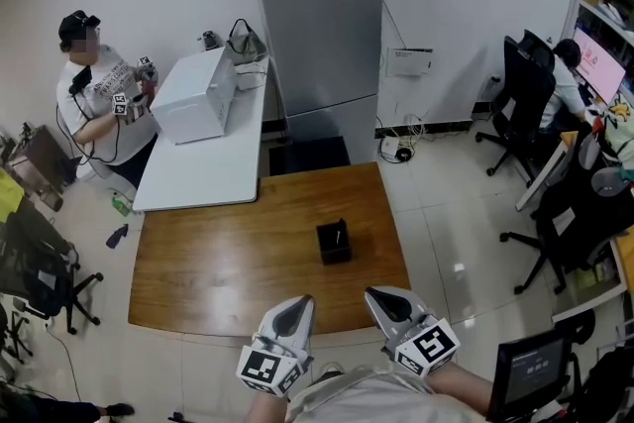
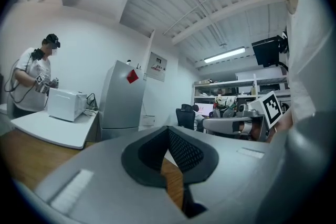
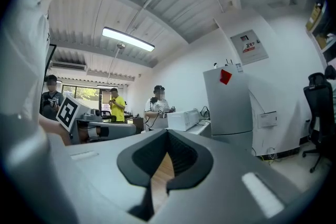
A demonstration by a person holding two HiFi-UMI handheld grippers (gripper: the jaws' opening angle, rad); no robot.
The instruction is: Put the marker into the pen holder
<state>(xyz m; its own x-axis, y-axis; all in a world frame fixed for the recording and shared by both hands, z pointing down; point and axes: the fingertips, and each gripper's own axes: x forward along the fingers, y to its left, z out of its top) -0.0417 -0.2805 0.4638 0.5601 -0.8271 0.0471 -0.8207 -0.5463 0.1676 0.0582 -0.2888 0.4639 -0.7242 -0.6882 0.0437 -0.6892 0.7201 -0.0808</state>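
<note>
Over table (image 1: 198, 272), tongs (image 1: 294, 305) (image 1: 380, 296) closed, empty.

Pen holder (image 1: 334, 242) — its inside seems only shadow, contents untellable; right forearm (image 1: 471, 383) cut by the bottom edge.

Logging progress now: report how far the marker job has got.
Done: nothing provable; the black square pen holder stands alone on the brown wooden table, inside unseen. In hand: nothing; left gripper and right gripper are shut, empty. Left: unclear, no marker in view.
</note>
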